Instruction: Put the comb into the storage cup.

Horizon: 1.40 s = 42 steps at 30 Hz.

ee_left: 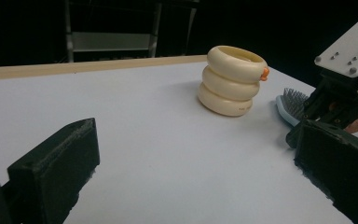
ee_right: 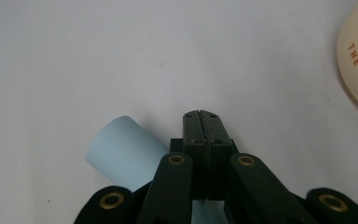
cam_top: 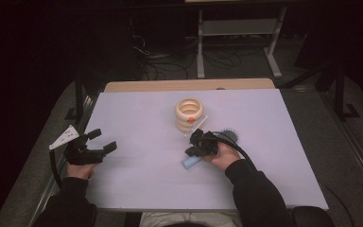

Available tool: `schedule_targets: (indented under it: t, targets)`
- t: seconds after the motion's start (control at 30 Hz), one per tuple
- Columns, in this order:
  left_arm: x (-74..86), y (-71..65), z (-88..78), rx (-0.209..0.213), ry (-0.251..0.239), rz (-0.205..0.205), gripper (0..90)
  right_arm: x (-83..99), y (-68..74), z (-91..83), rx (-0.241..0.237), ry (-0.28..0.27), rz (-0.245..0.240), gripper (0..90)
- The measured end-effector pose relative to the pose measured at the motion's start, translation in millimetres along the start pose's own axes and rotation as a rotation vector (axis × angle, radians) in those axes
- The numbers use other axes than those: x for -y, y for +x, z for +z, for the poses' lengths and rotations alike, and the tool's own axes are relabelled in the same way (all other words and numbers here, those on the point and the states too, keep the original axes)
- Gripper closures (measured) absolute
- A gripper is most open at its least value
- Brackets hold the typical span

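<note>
- The right gripper [cam_top: 199, 143] sits just right of centre on the pale lilac matte surface [cam_top: 137, 189], its jaws pressed flat together. A light blue plastic hairbrush [cam_top: 192, 161] lies under it, handle end poking out on the near left side and the dark bristled head [cam_top: 229, 135] to the far right. Whether the jaws actually pinch the handle I cannot tell.
- The left gripper [cam_top: 100, 143] hovers near the left edge, jaws spread wide and empty.
- Just beyond the brush stands a cream holder shaped like three stacked rings [cam_top: 189, 114] with a small orange tab.
- Risk, as I judge it: if the brush is lifted by the handle end, the heavier head could swing down and slip free; a sweep to the far side could knock the ringed holder over (it looks light).
- The room is dark; cables [cam_top: 170, 59] and a grey metal frame [cam_top: 238, 28] sit on the floor beyond the surface.
</note>
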State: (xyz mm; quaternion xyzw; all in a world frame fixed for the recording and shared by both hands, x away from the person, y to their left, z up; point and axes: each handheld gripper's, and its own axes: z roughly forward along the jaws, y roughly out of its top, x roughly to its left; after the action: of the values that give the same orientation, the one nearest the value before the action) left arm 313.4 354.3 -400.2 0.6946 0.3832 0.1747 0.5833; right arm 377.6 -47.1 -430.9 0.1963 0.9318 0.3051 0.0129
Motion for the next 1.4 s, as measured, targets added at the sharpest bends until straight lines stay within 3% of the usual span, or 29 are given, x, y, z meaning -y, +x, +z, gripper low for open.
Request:
schedule_targets:
  t: [0.87, 1.4]
  targets:
    - [0.2, 0.2, 0.5, 0.003, 0.006, -0.001, 0.0, 19.5, 11.4, -13.6, -0.032, 0.046, -0.016, 88.4]
    - [0.3, 0.3, 0.8, 0.006, 0.009, -0.004, 0.0, 30.0, 14.5, -23.7, -0.025, 0.071, -0.023, 88.4]
